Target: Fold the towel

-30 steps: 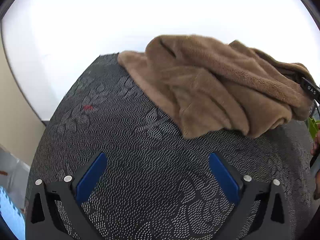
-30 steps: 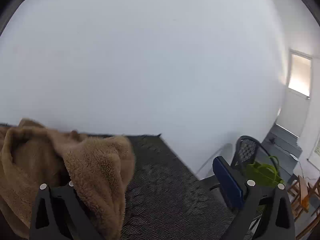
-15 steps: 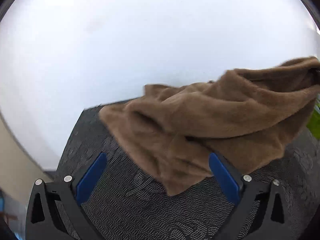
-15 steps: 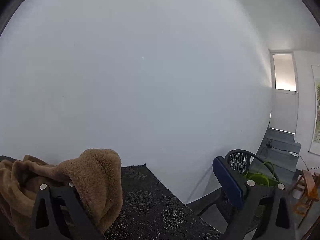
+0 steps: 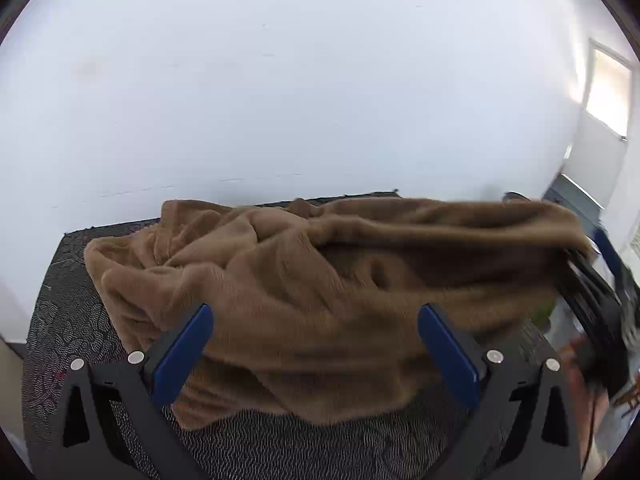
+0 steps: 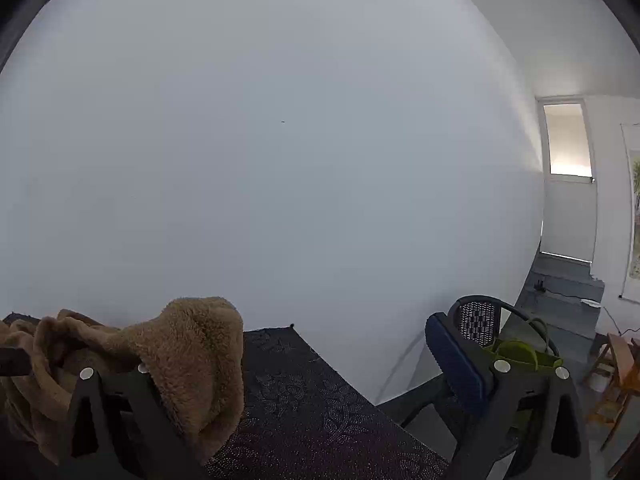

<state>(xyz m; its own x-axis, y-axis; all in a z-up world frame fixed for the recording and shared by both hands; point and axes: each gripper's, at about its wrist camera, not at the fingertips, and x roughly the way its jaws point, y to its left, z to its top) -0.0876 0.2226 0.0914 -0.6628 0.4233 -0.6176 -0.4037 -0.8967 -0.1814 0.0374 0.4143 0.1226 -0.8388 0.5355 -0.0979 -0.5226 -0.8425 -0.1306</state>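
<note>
Left tongs [image 5: 316, 344] spread wide, gripping nothing — fluffy brown fleece towel [image 5: 304, 288] bunched just beyond them on dark patterned tablecloth [image 5: 60, 312]. Right tongs [image 6: 336, 364] also spread — towel draped over left finger [image 6: 132, 396], raised at right side.

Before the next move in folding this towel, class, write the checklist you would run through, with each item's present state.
1. Left gripper open and free: ok.
2. Right gripper shut on the brown towel: not ok; jaws wide apart, towel only draped over one finger.
3. Towel spread flat: not ok; bunched, one end lifted.
4. Free corner in view for the left gripper: cannot tell; edges lost in folds.
5. Bare patterned tablecloth to lay it on: ok.
</note>
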